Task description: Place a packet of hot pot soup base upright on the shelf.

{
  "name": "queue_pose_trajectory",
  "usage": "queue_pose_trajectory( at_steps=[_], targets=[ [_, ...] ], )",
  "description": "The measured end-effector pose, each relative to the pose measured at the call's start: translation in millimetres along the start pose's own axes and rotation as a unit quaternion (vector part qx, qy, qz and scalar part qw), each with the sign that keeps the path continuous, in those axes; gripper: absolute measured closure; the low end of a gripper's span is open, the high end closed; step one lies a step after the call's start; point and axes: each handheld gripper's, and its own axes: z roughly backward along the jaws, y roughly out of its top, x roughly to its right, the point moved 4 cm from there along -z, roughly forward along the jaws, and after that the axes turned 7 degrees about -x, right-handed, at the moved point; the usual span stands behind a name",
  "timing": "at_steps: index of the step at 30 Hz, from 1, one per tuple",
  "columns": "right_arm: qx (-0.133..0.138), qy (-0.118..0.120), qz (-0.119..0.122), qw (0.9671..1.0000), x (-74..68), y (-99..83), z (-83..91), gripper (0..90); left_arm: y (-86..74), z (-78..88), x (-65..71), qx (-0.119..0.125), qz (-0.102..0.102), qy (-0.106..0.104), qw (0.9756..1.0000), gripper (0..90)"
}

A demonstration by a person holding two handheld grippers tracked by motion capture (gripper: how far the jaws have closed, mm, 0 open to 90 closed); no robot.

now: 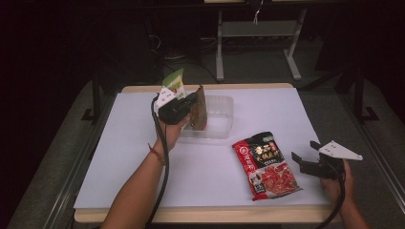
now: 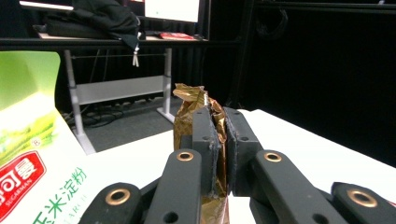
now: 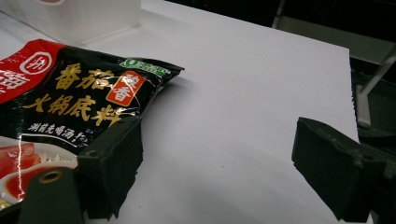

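— While you hold the gold bag [image 1: 199, 109] over the clear tub [image 1: 220, 118] at the far side, go down slow and let go inside.

— Is your left gripper [image 2: 219, 144] tight?

— Nearly shut, pinching the bag. Your right gripper [image 3: 217, 172] is wide open, holding nothing, beside the red pack [image 1: 266, 164].

— Up close, you see a green bag [image 2: 32, 140] on the left.

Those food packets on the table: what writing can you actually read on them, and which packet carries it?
"番茄" and "火锅底料", gold, with "醇香" on an orange tag: red-and-black soup base packet.
"玉米淀粉" and "SUGARMAN": green-and-white starch bag.
Green badge on the soup base packet: too blurred.
Gold-brown packet: no readable text.
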Motion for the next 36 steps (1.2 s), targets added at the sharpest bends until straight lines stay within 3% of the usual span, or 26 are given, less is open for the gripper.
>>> queue_pose_trajectory(
  at_steps=[3,8,25,31,36],
  targets=[
    [0.002,-0.004,-0.004,1.0,1.0,0.0,0.3,15.8,-0.9,3.4,0.4,-0.005,-0.004,-0.01,0.9999,81.9],
    [0.001,-0.006,-0.002,1.0,0.2,-0.1,0.2,15.8,-1.5,7.1,2.9,-0.017,-0.032,-0.031,0.9989,81.2],
    [0.0,-0.005,0.006,1.0,-1.1,-0.3,0.4,15.8,-6.3,18.6,0.3,-0.025,-0.051,-0.026,0.9981,78.7],
    [-0.001,-0.005,0.007,1.0,-1.4,-0.3,0.2,15.8,-12.4,30.5,-2.5,-0.013,-0.042,-0.033,0.9985,76.3],
    [-0.003,-0.004,0.008,1.0,-1.8,-0.2,-0.3,15.8,-19.7,37.0,-3.2,-0.041,-0.06,-0.029,0.9969,71.9]
  ],
)
